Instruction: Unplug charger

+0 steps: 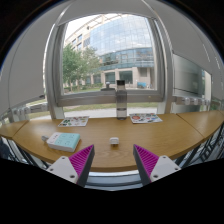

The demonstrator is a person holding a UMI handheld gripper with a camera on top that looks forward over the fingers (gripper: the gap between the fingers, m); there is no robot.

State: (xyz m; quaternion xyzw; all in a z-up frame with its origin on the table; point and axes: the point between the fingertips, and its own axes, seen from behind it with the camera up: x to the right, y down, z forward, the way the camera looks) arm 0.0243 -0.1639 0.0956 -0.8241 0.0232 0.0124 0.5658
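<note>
A small white charger (114, 141) sits on the wooden table (150, 132), just ahead of my fingers and midway between them. My gripper (113, 160) is open and empty, held above the table's near edge, with its magenta pads (83, 159) spread wide apart. A tall grey and white tower-like object (121, 98) stands at the table's far edge by the window, beyond the charger. I cannot see a cable or where the charger is plugged in.
A teal book (63, 141) lies on the table to the left of my fingers. Magazines lie at the far left (73, 121) and far right (146, 117). A large window (110, 55) with a building outside is behind the table.
</note>
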